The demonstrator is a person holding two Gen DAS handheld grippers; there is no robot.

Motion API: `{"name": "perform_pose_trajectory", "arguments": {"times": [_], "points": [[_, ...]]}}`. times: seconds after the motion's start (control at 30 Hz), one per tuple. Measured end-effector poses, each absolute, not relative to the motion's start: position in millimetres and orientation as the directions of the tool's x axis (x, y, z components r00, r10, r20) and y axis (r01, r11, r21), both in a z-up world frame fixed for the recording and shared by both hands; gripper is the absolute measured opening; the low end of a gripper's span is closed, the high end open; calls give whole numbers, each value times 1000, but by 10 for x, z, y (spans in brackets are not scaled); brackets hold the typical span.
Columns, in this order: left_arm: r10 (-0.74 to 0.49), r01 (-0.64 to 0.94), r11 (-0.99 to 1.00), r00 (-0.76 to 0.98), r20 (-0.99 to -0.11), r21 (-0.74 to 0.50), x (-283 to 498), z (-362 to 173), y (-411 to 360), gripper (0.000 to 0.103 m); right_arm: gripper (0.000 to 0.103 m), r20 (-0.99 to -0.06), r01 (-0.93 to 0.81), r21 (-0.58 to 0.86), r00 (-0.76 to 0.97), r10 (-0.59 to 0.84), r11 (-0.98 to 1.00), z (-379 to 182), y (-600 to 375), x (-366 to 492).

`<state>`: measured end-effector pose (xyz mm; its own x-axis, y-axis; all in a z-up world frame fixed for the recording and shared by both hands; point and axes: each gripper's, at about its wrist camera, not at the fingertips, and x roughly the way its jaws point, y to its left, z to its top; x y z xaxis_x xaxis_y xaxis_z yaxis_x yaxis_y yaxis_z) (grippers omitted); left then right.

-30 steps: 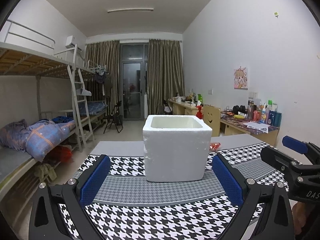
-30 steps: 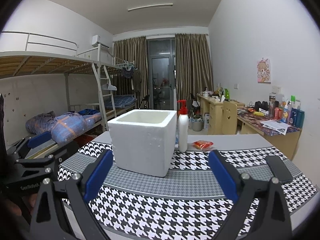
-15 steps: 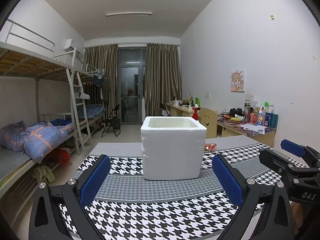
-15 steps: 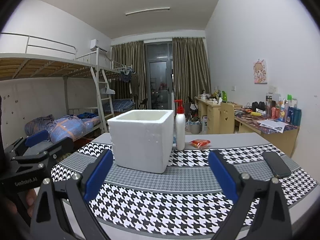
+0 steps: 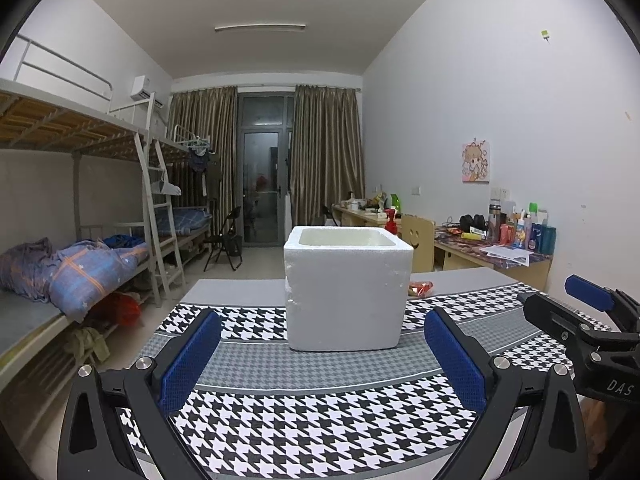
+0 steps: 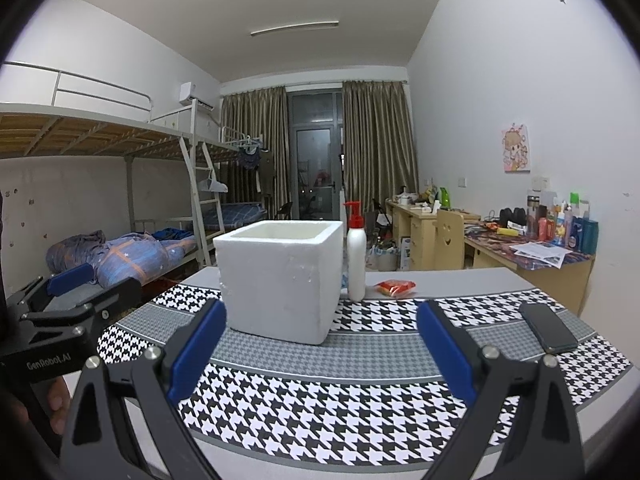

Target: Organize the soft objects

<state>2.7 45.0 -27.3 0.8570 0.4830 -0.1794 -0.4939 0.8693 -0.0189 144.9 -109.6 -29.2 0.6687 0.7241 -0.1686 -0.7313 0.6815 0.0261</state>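
Houndstooth mat [image 5: 320,432], foam box [image 5: 346,288] beyond spread left gripper [image 5: 322,364]

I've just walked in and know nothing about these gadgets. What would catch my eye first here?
Probably the white foam box, open-topped, standing mid-table on a bold black-and-white houndstooth mat. In front of it, two blue-padded grippers gape open and empty: the left gripper and the right gripper. Behind the box's right side stand a white pump bottle with a red top and a small red packet; a dark phone lies at the mat's right.
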Motion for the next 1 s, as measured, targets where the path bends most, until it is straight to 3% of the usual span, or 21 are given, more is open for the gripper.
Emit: {"name": "perform_pose_trajectory", "arguments": {"times": [1.0], "points": [[491,-506,862,845,-210,-19,-55,-397,509,102,98,-183,-723,1,679,711,690,-370,-1046,1367]]}}
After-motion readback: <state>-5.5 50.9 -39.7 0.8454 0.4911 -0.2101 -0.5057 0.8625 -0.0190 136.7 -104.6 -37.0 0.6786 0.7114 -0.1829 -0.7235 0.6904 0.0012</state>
